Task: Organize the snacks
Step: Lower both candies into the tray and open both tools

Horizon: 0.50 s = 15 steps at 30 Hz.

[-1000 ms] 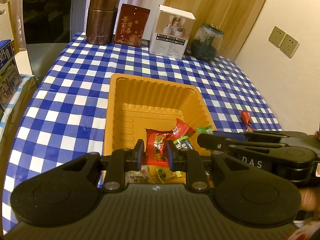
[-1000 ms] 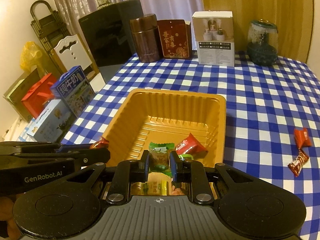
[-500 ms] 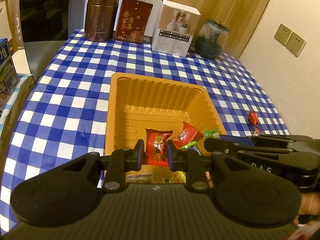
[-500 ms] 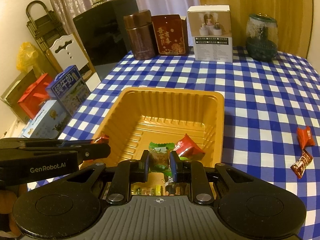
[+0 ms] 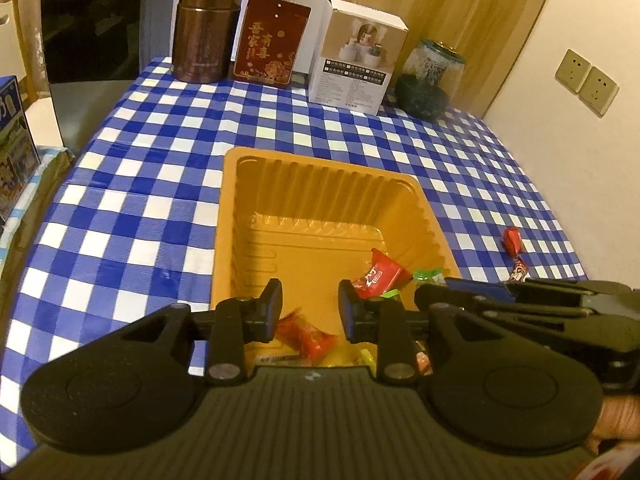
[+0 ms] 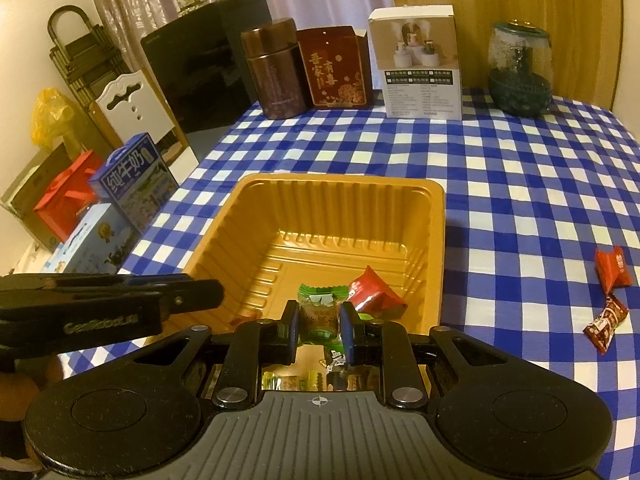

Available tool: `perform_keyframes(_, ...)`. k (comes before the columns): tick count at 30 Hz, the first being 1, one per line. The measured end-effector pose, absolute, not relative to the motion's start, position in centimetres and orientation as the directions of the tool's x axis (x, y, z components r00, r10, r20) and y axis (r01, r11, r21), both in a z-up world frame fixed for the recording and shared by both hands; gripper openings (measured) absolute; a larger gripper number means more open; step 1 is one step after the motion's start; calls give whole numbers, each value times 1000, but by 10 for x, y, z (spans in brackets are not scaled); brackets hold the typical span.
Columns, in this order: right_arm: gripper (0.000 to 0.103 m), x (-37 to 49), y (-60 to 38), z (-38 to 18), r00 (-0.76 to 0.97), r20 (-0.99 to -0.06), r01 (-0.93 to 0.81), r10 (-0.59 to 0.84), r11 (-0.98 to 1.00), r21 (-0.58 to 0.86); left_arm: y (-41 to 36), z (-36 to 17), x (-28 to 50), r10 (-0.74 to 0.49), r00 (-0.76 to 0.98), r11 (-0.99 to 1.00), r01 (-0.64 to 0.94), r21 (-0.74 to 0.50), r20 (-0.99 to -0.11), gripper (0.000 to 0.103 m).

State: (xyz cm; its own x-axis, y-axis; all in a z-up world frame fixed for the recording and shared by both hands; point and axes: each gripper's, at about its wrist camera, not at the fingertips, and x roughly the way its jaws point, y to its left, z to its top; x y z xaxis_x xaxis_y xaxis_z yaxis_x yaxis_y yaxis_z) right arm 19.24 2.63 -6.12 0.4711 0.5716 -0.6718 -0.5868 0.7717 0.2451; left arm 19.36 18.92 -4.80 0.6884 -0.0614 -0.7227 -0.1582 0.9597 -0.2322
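An orange plastic tray [image 5: 320,184] [image 6: 340,204] sits on the blue checked tablecloth and holds several wrapped snacks. My left gripper [image 5: 310,304] is open above the tray's near end; a red snack packet [image 5: 308,334] lies in the tray just below it. Another red packet [image 5: 380,274] lies further right in the tray. My right gripper [image 6: 319,322] is shut on a green snack packet [image 6: 319,318] over the tray's near end. A red packet [image 6: 374,294] lies in the tray beside it.
Two loose snacks, a red one [image 6: 612,266] and a brown one [image 6: 606,320], lie on the cloth right of the tray. A brown canister [image 6: 276,68], red box [image 6: 336,68], white box [image 6: 420,64] and glass jar [image 6: 520,68] line the far edge. Boxes stand off the table's left.
My left gripper opened and let go of the red packet, which dropped into the tray. My right gripper still holds the green packet. Both views rose and pulled back slightly.
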Motion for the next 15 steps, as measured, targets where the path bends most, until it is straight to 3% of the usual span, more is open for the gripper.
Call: perform_keyframes(15,22,177,35,-47,464,-656,-613,595,750,246,195,-37,164,-27,694,963,-175,-205,-720,26)
